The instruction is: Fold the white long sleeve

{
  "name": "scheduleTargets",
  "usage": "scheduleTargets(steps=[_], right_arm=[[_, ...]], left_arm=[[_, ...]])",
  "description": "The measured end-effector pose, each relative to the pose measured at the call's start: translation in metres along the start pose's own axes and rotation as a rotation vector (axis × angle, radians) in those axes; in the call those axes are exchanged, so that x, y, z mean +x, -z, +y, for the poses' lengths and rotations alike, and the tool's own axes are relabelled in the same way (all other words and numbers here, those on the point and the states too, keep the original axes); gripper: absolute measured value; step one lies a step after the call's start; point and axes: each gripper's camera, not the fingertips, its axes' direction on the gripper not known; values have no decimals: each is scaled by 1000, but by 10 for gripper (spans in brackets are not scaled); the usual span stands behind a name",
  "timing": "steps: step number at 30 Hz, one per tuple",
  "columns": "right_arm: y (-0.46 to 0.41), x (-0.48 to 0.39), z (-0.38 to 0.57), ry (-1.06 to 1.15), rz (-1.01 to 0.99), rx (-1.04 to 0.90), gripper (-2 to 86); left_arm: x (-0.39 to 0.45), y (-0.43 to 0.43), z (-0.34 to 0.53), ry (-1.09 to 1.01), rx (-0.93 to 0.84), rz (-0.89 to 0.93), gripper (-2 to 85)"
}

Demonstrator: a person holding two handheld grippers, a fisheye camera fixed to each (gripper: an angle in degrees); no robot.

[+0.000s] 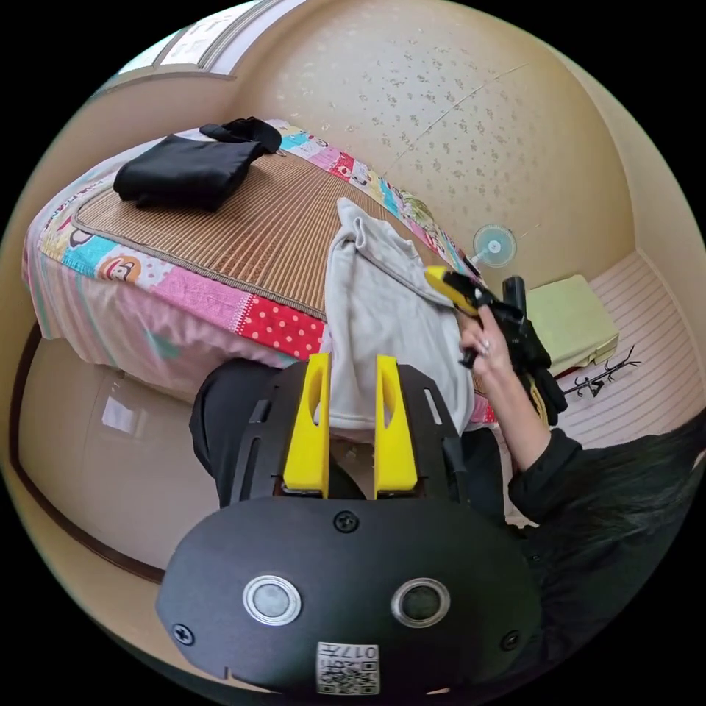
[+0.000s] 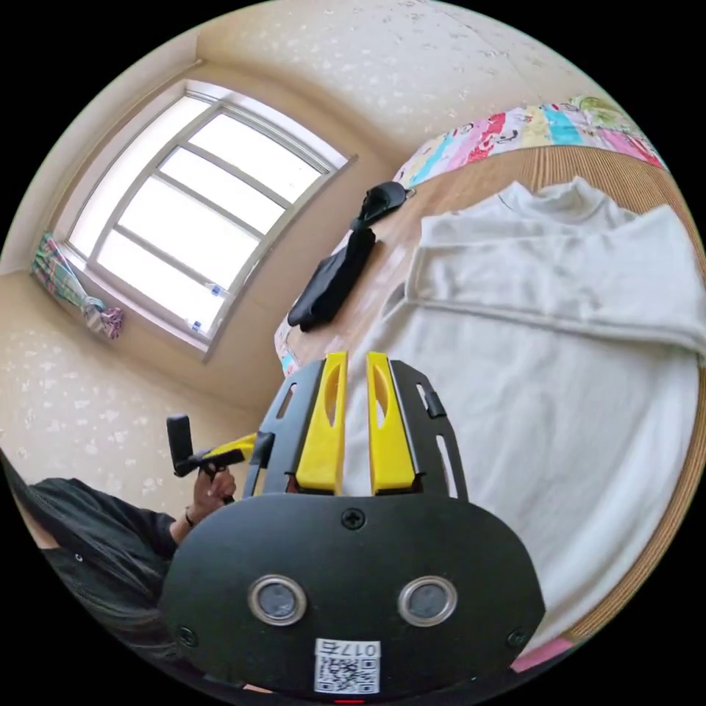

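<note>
Both jaws parted and gripping nothing, left gripper at the hem of the white long sleeve on the bed, so next I'd guess grab the hem and fold up.

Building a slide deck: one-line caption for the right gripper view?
Right gripper poised over the white long sleeve spread on the bed mat, one sleeve folded across.

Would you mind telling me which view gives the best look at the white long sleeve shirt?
The right gripper view: the white long sleeve shirt lies spread on the woven mat, collar and a sleeve folded across the chest. The left gripper view shows it foreshortened, hanging over the bed edge, partly behind the left gripper.
</note>
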Motion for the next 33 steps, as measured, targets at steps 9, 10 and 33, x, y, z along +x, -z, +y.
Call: scheduleTargets(steps=[9,10,33], right_arm=[[157,37,208,-306,362,70,94],[174,43,225,-346,347,83,96],[251,73,286,-271,-534,173,26]], left_arm=[[-57,-41,-64,-43,-374,226,139],[-63,-49,-69,-24,-435,214,138],[-127,50,-109,64,-369,965,41]])
